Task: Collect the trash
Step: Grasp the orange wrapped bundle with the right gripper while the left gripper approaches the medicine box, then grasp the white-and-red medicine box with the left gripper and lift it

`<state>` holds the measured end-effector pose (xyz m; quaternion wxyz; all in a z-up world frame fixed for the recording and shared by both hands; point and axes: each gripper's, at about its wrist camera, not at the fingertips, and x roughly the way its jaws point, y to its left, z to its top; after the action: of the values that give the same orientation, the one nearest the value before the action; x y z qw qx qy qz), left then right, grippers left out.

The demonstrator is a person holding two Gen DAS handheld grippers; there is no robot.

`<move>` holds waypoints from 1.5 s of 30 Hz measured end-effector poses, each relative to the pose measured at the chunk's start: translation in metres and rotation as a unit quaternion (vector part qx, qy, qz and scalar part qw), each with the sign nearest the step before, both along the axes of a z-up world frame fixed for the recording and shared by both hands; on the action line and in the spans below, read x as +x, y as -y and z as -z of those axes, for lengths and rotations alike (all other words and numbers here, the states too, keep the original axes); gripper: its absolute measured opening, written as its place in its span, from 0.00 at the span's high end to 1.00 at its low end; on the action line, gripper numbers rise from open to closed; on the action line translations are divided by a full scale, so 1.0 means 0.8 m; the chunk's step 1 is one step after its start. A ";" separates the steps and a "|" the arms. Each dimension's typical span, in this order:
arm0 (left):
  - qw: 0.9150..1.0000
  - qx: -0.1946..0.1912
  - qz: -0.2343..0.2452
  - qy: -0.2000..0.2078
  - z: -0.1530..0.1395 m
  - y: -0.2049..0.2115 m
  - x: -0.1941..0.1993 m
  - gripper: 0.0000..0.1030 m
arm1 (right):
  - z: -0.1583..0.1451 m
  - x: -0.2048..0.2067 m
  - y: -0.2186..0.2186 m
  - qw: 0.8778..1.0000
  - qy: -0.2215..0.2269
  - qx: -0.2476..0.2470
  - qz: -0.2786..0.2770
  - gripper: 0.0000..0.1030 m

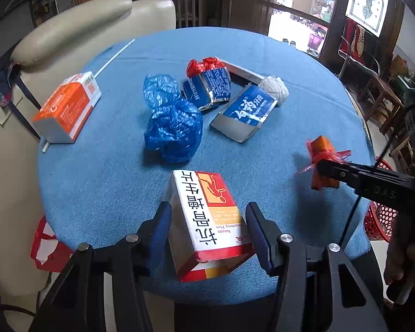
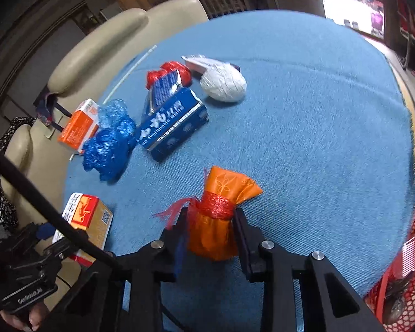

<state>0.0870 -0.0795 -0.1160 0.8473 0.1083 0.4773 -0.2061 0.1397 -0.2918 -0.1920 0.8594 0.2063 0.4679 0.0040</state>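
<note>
My left gripper (image 1: 208, 221) is shut on a white, red and yellow medicine box (image 1: 207, 221) near the front edge of the round blue table (image 1: 96, 182). The box also shows in the right wrist view (image 2: 88, 221). My right gripper (image 2: 210, 221) is shut on an orange packet tied with red mesh (image 2: 221, 210), held just above the cloth. The packet also shows in the left wrist view (image 1: 322, 155). Farther back lie a crumpled blue plastic bag (image 1: 174, 119), a blue toothpaste box (image 1: 246, 113), a blue carton with red plastic (image 1: 207, 83), a white wad (image 1: 273, 88) and an orange and white box (image 1: 67, 108).
A red mesh basket (image 2: 406, 254) stands off the table's right edge, also seen in the left wrist view (image 1: 379, 218). A cream sofa (image 1: 69, 33) stands behind the table on the left. A thin white stick (image 1: 113, 55) lies at the back left of the table.
</note>
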 end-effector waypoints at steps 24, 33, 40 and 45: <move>0.998 -0.052 0.006 -0.022 0.000 -0.002 -0.013 0.32 | -0.046 -0.065 0.037 0.997 0.079 0.014 0.014 0.68; 1.000 -0.018 0.006 -0.015 0.019 0.015 -0.019 0.54 | -0.051 -0.080 0.035 0.996 0.093 -0.004 0.011 0.68; 1.000 -0.020 0.014 0.000 0.013 0.021 -0.026 0.54 | -0.056 -0.099 0.047 0.994 0.108 -0.005 0.023 0.68; 0.999 -0.021 0.028 0.022 -0.008 0.034 -0.035 0.54 | -0.059 -0.113 0.058 0.992 0.118 -0.002 0.032 0.68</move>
<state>0.0588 -0.1066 -0.1094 0.8538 0.1082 0.4504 -0.2378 0.0489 -0.3383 -0.1445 0.9089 0.2172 0.3560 0.0001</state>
